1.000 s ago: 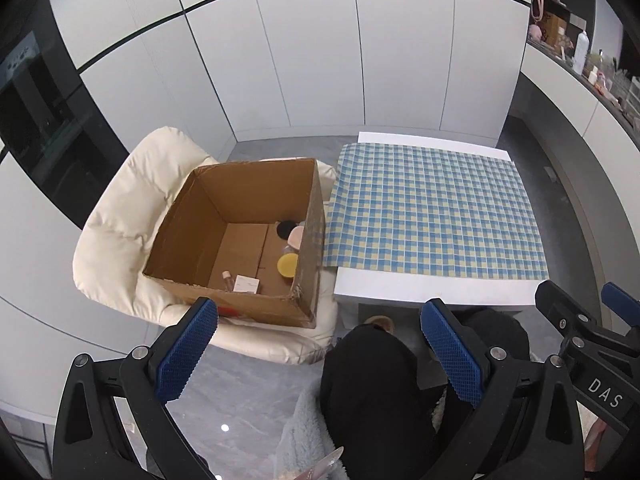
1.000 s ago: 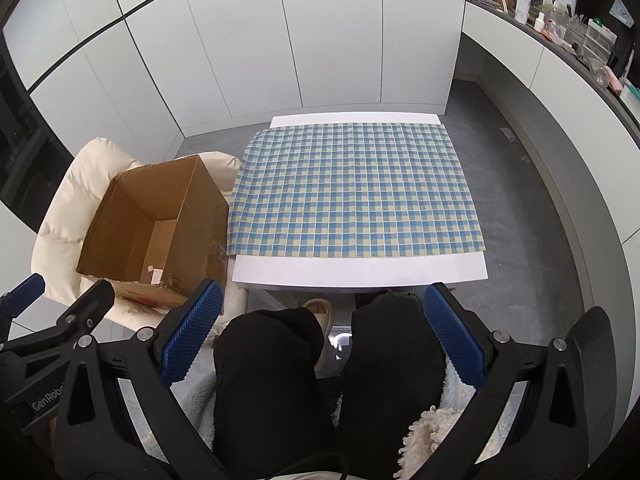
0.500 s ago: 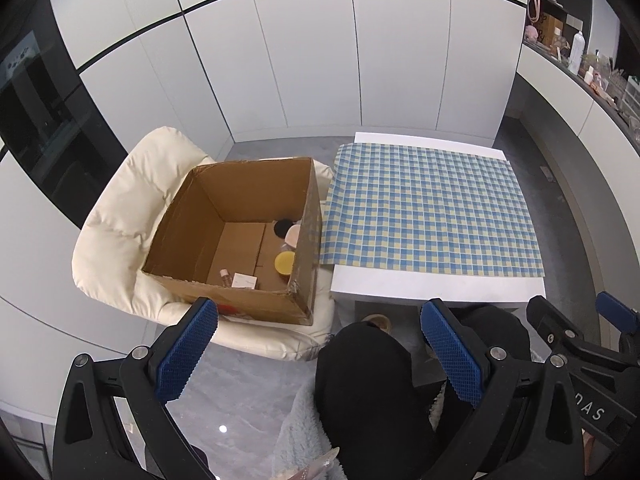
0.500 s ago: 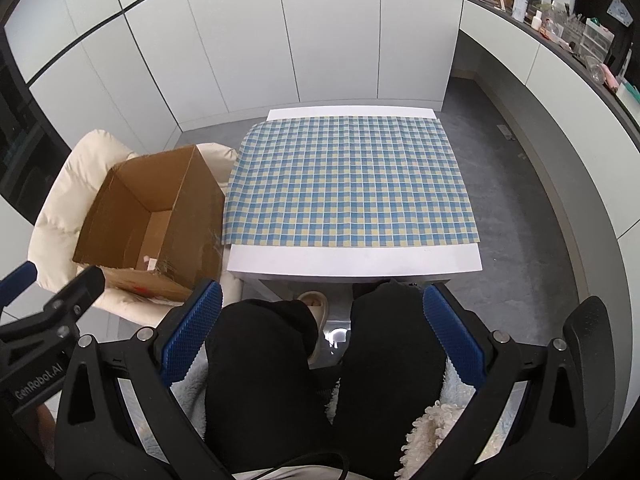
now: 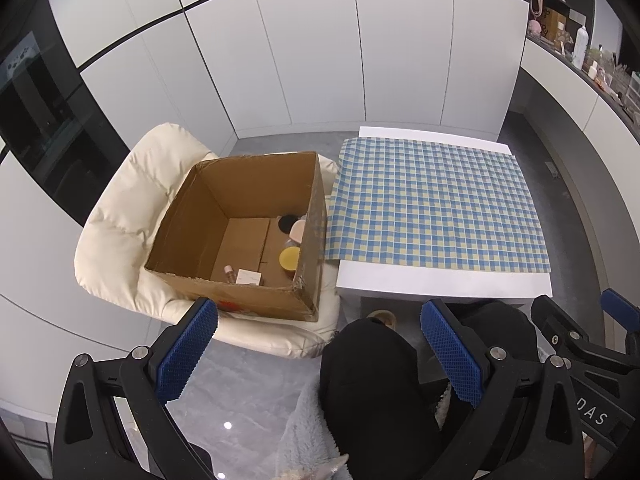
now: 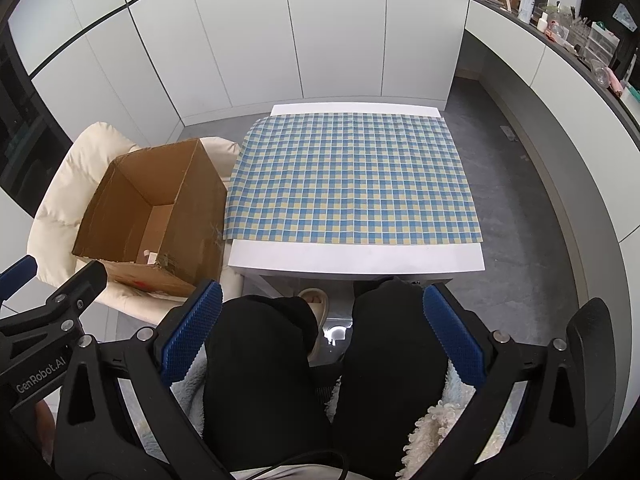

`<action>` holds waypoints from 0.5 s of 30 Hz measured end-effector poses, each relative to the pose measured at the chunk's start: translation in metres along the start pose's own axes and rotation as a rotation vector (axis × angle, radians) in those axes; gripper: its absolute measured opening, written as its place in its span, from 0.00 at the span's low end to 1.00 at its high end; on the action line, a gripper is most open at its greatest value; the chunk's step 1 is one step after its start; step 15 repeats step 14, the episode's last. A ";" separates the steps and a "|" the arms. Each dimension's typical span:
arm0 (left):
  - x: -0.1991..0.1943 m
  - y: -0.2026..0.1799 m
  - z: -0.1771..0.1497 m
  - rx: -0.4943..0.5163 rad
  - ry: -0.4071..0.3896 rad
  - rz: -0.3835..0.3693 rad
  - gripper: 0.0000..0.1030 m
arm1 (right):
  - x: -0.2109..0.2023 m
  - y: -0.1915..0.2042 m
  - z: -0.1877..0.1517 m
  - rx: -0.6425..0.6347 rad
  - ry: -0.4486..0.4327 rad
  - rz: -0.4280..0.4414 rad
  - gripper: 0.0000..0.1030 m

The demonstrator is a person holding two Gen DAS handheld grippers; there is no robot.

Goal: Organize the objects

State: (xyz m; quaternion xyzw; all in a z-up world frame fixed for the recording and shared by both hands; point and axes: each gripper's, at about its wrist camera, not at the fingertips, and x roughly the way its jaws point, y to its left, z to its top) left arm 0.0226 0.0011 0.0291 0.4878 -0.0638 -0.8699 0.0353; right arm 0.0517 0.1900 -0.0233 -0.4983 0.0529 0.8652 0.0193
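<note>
An open cardboard box (image 5: 192,220) (image 6: 100,208) rests on a cream padded chair (image 5: 120,216) left of a white table (image 5: 440,284) (image 6: 360,258) covered by a blue-and-yellow checked cloth (image 5: 432,204) (image 6: 352,184). Inside the box lie a yellow round lid (image 5: 291,258), a black disc (image 5: 286,223), a pink puff (image 5: 299,230), a small bottle (image 5: 229,273) and a white card (image 5: 249,277). My left gripper (image 5: 318,352) hangs open above the person's lap, well short of the box. My right gripper (image 6: 322,328) is open too, over the knees, holding nothing.
A person's black-trousered legs (image 6: 260,380) and a slippered foot (image 6: 316,304) fill the foreground under the table edge. White cabinets line the back. A dark counter (image 6: 580,40) with bottles and clutter runs along the right. Grey floor lies to the table's right.
Both grippers have drawn back and up slightly, so box and table sit a little farther away. Both stay open and empty.
</note>
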 end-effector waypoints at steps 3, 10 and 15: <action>0.001 -0.001 0.000 0.002 0.003 0.006 0.99 | 0.001 0.000 -0.001 -0.003 0.001 -0.003 0.99; 0.001 0.000 0.000 0.002 0.000 0.007 0.99 | 0.003 -0.001 -0.001 -0.005 0.008 0.001 0.99; 0.002 0.000 0.000 -0.001 0.004 0.002 0.99 | 0.002 -0.001 -0.001 -0.008 0.003 -0.002 0.99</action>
